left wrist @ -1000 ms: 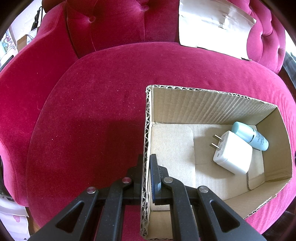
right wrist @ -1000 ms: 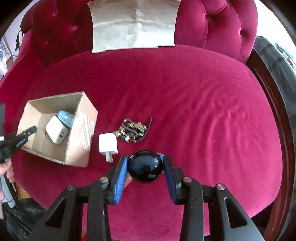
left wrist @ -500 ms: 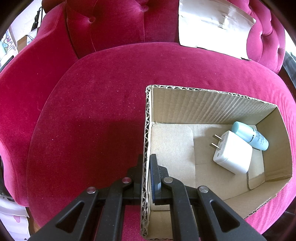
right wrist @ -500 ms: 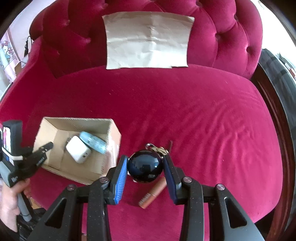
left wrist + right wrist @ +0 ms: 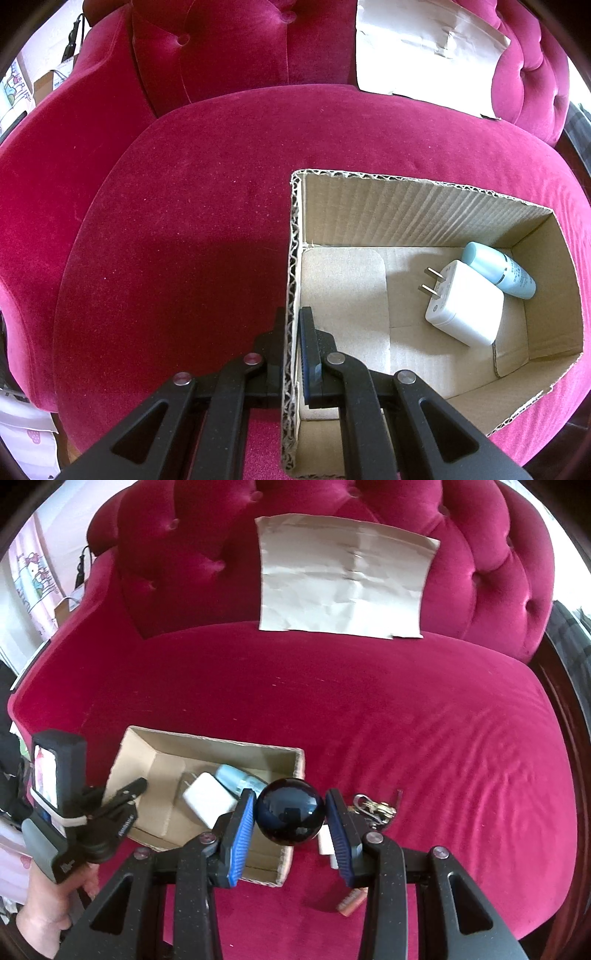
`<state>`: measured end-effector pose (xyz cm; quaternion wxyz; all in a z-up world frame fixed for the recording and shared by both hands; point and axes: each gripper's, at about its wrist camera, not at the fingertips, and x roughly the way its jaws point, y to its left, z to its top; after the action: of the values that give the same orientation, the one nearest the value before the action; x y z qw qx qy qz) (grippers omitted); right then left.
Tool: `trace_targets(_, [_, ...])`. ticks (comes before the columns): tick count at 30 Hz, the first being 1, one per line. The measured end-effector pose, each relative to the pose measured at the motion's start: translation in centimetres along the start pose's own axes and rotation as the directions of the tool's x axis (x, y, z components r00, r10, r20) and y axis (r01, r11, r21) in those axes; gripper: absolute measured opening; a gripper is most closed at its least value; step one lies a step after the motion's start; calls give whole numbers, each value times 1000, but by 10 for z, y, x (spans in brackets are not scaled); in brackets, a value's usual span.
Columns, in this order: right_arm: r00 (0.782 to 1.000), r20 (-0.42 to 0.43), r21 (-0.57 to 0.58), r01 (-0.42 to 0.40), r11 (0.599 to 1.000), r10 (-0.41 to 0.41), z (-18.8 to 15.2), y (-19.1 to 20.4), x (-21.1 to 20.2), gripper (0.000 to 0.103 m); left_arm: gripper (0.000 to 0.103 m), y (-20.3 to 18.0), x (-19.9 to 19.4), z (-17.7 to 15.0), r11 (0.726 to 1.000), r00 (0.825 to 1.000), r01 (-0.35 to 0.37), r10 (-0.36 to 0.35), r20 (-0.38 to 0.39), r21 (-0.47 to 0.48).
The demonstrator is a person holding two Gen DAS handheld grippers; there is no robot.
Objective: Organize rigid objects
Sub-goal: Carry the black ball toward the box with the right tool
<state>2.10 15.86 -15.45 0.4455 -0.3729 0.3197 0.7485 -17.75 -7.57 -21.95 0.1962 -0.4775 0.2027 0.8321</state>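
Observation:
My left gripper (image 5: 293,332) is shut on the near left wall of an open cardboard box (image 5: 295,229) on the red velvet sofa seat. Inside lie a white plug charger (image 5: 465,308) and a light blue bottle (image 5: 498,269). My right gripper (image 5: 290,814) is shut on a glossy black ball (image 5: 290,812), held above the right end of the box (image 5: 207,744). The charger (image 5: 207,799) and bottle (image 5: 232,777) show below it. The left gripper (image 5: 122,801) shows at the box's left end.
On the seat right of the box lie a bunch of keys (image 5: 376,808), a small white charger (image 5: 325,843) and a copper-coloured tube (image 5: 349,904), partly hidden by my right fingers. A sheet of brown paper (image 5: 343,583) leans on the tufted backrest.
My right gripper has carried the black ball up and leftward, from over the loose items to above the right end of the box. The left gripper and box have not moved.

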Motion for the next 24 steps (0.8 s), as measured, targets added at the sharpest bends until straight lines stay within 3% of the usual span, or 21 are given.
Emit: trace_targets(24, [994, -55, -43, -96, 994, 94, 11, 72, 39, 41, 5, -4, -3, -2, 1000, 1000, 4, -4, 4, 2])
